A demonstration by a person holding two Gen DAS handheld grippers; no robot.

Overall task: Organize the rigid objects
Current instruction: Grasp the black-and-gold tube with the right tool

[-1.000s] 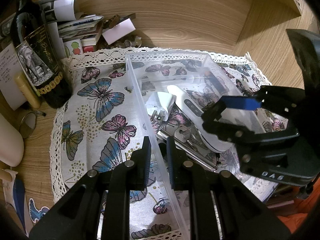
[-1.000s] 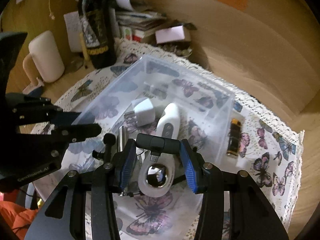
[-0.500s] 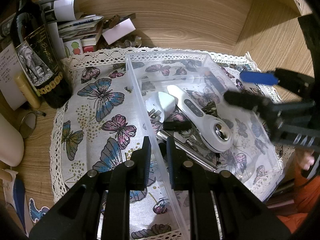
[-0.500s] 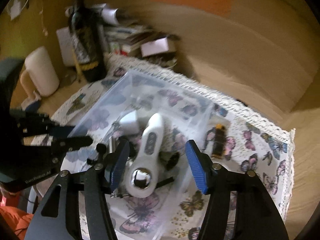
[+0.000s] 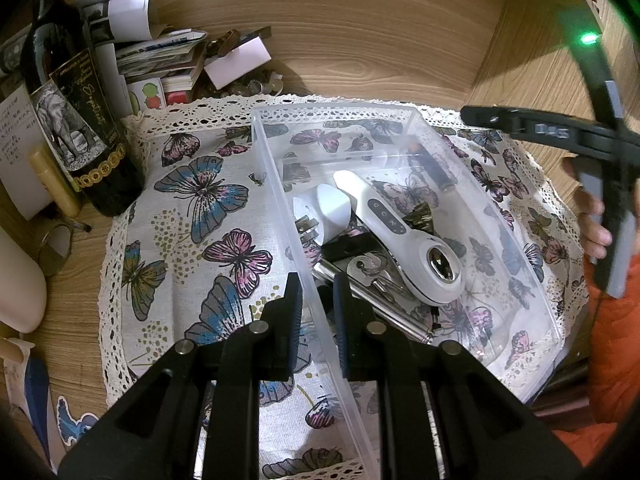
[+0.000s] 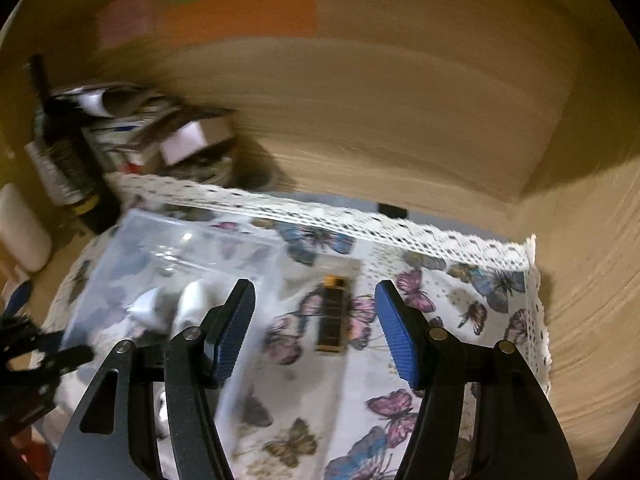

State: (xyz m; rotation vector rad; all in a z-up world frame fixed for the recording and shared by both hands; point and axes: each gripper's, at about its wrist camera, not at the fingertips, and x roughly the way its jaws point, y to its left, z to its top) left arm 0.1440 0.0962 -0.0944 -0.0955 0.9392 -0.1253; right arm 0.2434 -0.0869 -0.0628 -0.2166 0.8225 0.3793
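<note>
Left gripper (image 5: pixel 316 312) — on bin wall (image 5: pixel 308 276)

A home desk nook: wood-panelled walls, a lace-edged butterfly cloth (image 5: pixel 208 216), a wine bottle (image 5: pixel 80 120) and piled papers (image 5: pixel 160 52).

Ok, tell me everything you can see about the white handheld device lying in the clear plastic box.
The white handheld device with the shiny metal oval head looks like smooth glossy plastic. Its dark strip of small buttons runs along a tapered handle, and the rounded head faces up at the near end. It lies flat and diagonally in the clear plastic box, head towards the camera, resting over a bunch of keys and beside a white plug adapter. No fingers touch it.
</note>
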